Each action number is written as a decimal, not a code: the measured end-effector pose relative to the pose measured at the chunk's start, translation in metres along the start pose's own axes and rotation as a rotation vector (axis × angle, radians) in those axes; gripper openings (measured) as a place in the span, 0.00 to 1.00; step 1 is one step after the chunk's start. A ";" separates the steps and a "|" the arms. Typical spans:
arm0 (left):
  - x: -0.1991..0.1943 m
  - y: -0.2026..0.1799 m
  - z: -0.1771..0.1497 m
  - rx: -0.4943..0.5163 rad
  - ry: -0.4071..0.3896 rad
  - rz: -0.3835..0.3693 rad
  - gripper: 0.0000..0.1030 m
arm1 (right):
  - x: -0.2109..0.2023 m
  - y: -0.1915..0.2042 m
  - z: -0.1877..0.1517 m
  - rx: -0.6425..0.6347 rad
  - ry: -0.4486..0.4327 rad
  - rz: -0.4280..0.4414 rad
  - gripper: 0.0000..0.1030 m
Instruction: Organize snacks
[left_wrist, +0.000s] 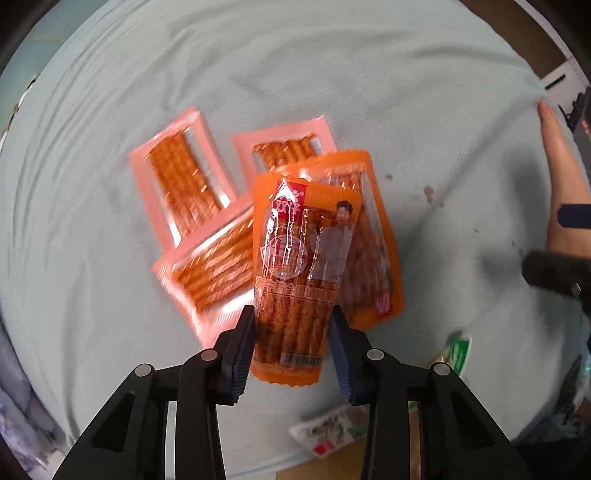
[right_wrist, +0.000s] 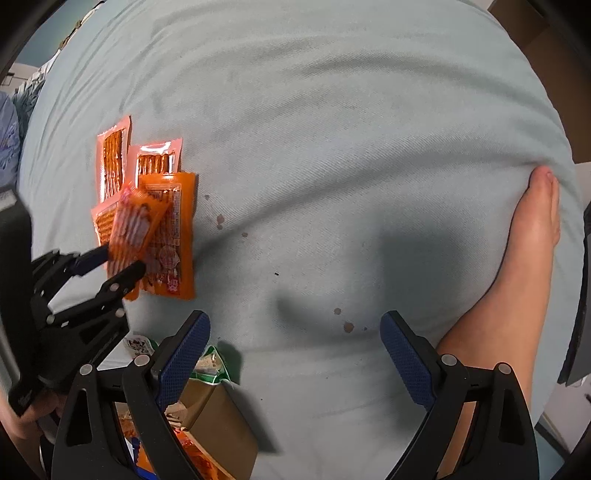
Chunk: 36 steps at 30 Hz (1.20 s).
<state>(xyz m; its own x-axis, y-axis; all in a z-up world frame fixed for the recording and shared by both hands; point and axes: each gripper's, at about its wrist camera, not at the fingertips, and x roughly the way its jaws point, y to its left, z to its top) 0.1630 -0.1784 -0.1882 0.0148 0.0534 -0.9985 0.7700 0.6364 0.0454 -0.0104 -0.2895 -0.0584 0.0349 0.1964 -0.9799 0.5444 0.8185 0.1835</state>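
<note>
A wrinkled pale blue-green cloth (right_wrist: 332, 129) with a few brown stains covers the whole surface. A person's bare foot (right_wrist: 532, 221) rests on it at the right. At the near edge sits a brown cardboard box (right_wrist: 218, 417) with snack packets inside. On the left of the cloth lies a cluster of flat packets: a wide orange packet of spicy sticks (left_wrist: 373, 236) over three pink clear-window packets (left_wrist: 184, 184). The left gripper (left_wrist: 293, 332) points down over this pile, its jaws narrowed onto a slim orange snack-stick packet (left_wrist: 299, 266) held between the blue pads. The right gripper (right_wrist: 295, 354) hangs over bare cloth with jaws wide apart and nothing between them.
</note>
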 end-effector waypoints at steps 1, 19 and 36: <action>-0.004 0.003 -0.005 0.003 -0.003 0.005 0.36 | -0.001 0.002 -0.001 -0.006 -0.002 0.000 0.91; -0.106 0.036 -0.157 -0.069 -0.142 -0.201 0.36 | 0.026 0.101 0.012 -0.204 -0.047 -0.058 0.91; -0.130 -0.003 -0.197 0.096 -0.140 -0.241 0.37 | 0.083 0.154 0.026 -0.425 0.035 -0.161 0.43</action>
<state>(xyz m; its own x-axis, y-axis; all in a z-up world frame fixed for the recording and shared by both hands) 0.0336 -0.0358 -0.0523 -0.0929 -0.2012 -0.9751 0.8190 0.5415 -0.1898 0.0986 -0.1610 -0.1130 -0.0545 0.0602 -0.9967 0.1476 0.9877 0.0516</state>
